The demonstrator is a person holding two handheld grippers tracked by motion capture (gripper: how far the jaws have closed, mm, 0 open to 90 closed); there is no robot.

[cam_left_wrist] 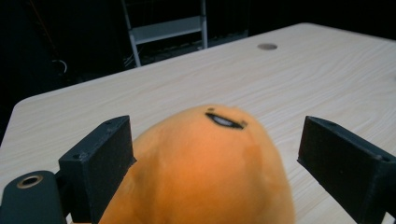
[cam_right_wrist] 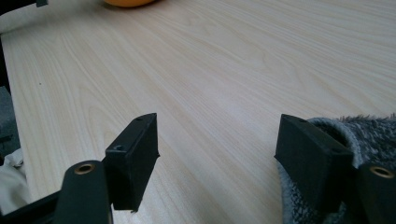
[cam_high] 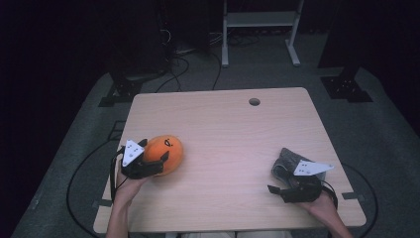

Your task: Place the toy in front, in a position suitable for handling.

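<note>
An orange plush toy (cam_high: 168, 148) with a small stitched face lies on the left side of the light wood table (cam_high: 223, 124). My left gripper (cam_high: 155, 148) is open with its jaws on either side of the toy's near end. In the left gripper view the orange plush toy (cam_left_wrist: 205, 172) sits between the jaws, against the left one, with a gap at the right one. My right gripper (cam_high: 277, 179) is open near the front right, pointing left. A grey fuzzy cloth (cam_high: 286, 161) lies against its far side. The grey fuzzy cloth (cam_right_wrist: 369, 135) is outside the right jaw, and bare table lies between the jaws.
A round cable hole (cam_high: 254, 101) is set in the table near its far edge. Behind the table stand a white metal frame (cam_high: 260, 20) and dark equipment, with cables on the grey floor. The plush's edge (cam_right_wrist: 128, 2) shows far off in the right gripper view.
</note>
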